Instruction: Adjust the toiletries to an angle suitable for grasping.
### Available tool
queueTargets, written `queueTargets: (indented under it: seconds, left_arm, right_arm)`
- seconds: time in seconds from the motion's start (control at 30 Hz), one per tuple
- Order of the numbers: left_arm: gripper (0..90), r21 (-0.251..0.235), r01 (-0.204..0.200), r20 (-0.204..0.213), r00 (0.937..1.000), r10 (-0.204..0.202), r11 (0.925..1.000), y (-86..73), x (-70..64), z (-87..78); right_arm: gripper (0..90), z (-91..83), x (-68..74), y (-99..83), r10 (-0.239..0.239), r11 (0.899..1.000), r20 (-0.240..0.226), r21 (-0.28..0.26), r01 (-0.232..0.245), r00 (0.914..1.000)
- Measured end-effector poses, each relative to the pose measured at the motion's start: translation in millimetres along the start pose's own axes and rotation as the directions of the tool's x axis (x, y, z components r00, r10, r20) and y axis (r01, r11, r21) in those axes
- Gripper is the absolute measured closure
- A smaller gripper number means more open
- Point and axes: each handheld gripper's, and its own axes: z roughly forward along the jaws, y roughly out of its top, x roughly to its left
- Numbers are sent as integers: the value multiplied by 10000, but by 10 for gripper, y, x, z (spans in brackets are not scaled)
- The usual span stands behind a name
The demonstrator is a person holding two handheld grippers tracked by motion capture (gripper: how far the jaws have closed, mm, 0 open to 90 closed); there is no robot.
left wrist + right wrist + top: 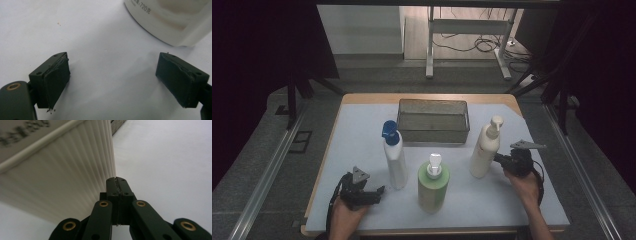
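Cream-coloured and ribbed, the pump bottle [484, 147] is standing upright on the white table cover [362, 130], right of the mesh basket [433, 120]. The right gripper [500, 159] is sitting just beside its lower right side, jaws pressed together on nothing, tips at the bottle wall [62, 177]. The left gripper [374, 192] is resting near the white blue-capped bottle [394, 155], jaws spread wide with bare cover between them; the green pump bottle [433, 185] is standing between the two grippers.
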Motion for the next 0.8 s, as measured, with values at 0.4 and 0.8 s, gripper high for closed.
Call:
queueTargets:
  seconds: [0.4, 0.8]
  left_arm:
    - [122, -9, 2, -6, 10000, -2, 10000, 0, 0, 1]
    - [122, -12, 7, -4, 10000, -7, 10000, 0, 0, 1]
  right_arm:
    - [896, 146, -57, -2, 139, 9997, -68, 213, -137, 9999]
    - [897, 302, -20, 62, 162, 9996, -411, 249, -152, 9990]
